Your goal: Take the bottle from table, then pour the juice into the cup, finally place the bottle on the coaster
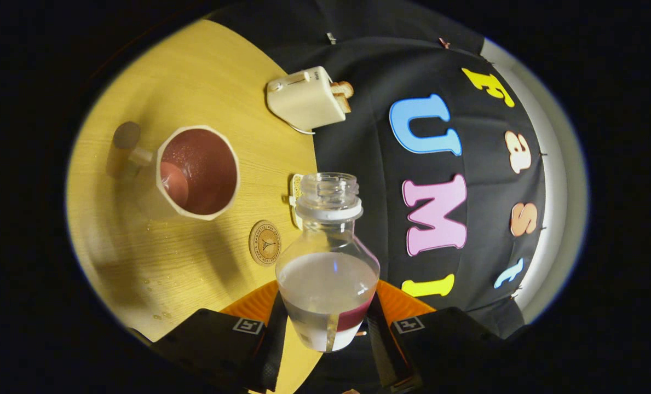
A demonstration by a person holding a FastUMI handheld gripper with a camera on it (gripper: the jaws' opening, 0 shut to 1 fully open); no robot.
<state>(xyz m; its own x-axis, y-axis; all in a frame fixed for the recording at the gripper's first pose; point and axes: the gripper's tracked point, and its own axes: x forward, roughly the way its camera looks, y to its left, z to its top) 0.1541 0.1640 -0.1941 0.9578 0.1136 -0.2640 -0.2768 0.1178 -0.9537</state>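
Observation:
My gripper is shut on a clear uncapped bottle, both fingers pressing its lower body. The bottle holds pale liquid to about mid-height and carries a dark red and white label low down. The whole view is rolled sideways, so the bottle is tipped relative to the wooden table. Its open mouth points past the round wooden coaster, which lies just beside the bottle's shoulder. The white cup with a dark red inside stands farther off on the table, liquid pooled in it, a handle on its far side.
A white toaster with slices of toast sticking out stands at the table's far edge by the booth wall. A small pale object sits behind the bottle's neck. Several drops of liquid dot the table near the cup.

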